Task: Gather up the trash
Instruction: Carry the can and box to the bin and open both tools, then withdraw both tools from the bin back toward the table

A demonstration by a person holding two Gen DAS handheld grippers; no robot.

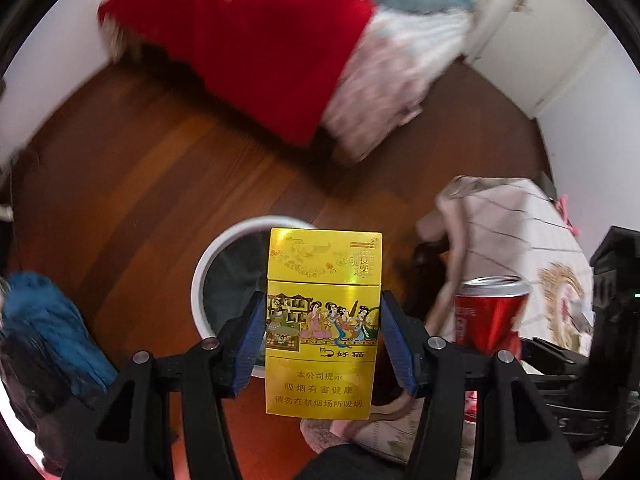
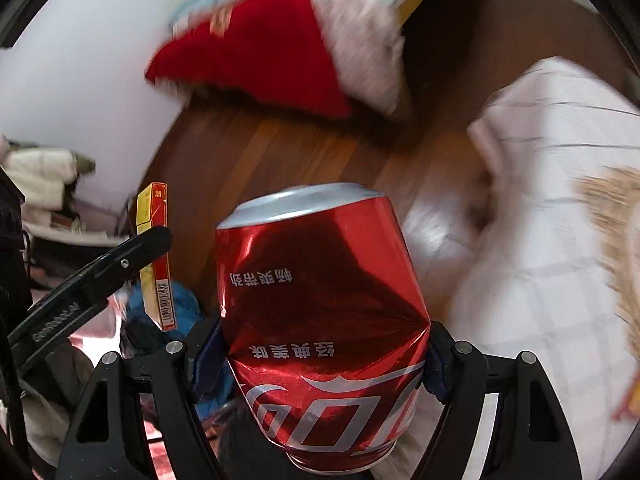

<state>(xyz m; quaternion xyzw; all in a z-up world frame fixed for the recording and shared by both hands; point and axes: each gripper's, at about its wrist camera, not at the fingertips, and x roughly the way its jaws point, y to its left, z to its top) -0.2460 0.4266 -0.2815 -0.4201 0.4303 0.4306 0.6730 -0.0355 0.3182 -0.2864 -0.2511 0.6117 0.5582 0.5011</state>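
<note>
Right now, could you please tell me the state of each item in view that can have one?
left gripper: shut on the cigarette pack
cigarette pack: lid closed, held upright
right gripper: shut on the cola can
cola can: dented, gripped by its sides
waste bin: open-topped, standing on the wooden floor behind the pack

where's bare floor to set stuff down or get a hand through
Bare wood floor runs between the red blanket, the white bin and the blue cloth. Crowded on the right: the checked white fabric fills that side.
</note>
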